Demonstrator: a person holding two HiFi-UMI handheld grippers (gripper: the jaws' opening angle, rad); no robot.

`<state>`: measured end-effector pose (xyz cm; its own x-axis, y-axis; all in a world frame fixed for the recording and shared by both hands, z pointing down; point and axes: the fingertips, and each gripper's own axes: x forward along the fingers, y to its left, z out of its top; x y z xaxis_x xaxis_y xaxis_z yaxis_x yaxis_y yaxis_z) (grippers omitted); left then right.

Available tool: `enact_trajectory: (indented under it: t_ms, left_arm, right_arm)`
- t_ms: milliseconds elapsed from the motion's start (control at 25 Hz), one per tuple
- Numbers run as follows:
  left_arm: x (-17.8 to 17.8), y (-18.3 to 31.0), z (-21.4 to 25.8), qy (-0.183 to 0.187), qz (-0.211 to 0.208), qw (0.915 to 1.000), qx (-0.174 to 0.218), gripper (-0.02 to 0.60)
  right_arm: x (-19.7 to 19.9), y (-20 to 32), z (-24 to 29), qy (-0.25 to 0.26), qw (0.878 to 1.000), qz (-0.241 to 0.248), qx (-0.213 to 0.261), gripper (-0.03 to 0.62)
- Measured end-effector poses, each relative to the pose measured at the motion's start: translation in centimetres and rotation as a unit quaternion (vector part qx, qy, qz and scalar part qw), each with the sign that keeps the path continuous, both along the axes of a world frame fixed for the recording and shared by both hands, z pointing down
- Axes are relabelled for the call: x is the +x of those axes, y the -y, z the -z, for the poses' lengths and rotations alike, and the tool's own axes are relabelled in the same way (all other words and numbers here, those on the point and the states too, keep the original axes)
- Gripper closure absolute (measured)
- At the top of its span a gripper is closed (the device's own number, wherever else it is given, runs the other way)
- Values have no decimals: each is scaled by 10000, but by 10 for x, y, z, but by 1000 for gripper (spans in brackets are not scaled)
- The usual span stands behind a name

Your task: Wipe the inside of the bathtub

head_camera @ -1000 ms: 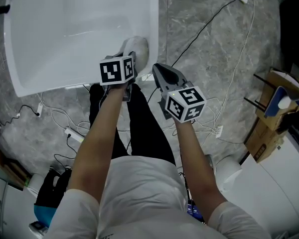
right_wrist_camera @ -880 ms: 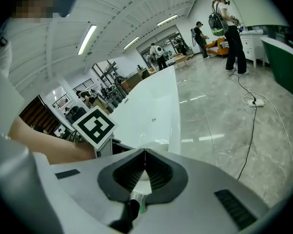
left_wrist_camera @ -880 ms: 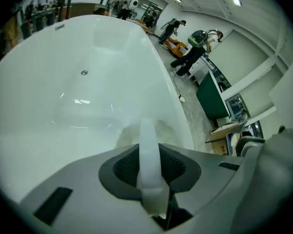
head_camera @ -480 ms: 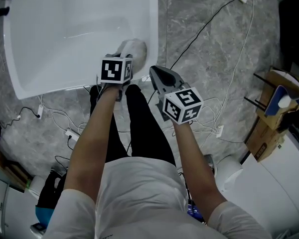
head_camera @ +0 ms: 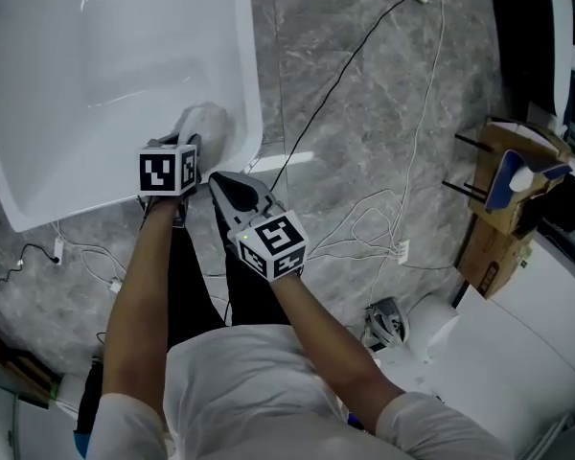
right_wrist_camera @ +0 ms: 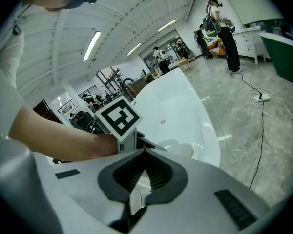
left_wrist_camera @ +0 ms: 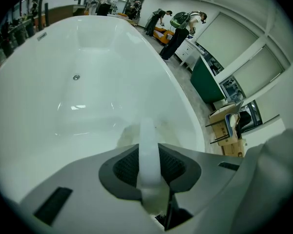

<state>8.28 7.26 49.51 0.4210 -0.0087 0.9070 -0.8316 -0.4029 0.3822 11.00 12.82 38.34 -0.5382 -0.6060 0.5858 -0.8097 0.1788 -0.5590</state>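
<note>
Cloth point(head_camera: 206, 125) is pinched in my left gripper's point(head_camera: 184, 149) closed jaws, at the bathtub's point(head_camera: 252, 75) near inside corner, ready for wiping. My right gripper point(head_camera: 220, 182) hangs just outside, jaws together, empty.

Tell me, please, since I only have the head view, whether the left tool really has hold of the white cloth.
Observer: Yes. The left gripper view shows the left tool shut on the white cloth, with a strip of it standing up between the jaws.
Operator: Thank you. Is the right tool carrying anything?
Observer: No. In the right gripper view the right tool is shut with nothing in it, and the bathtub lies ahead of it.
</note>
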Motion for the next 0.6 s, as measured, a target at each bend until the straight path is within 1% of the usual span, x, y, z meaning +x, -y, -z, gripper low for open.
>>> enact_trajectory:
  t_ms: [120, 320, 600]
  left_arm:
    - [-5, 2, -1, -82, -3, 10000, 16, 483]
    - [-26, 5, -1, -115, 38, 9999, -7, 483]
    - [-79, 9, 2, -124, 179, 9997, -77, 483]
  right_arm:
    - [-2, 12, -5, -67, 10000, -46, 28, 574]
    - [-13, 31, -4, -172, 9998, 19, 122, 574]
    - [-54, 43, -6, -210, 9994, 233, 126, 574]
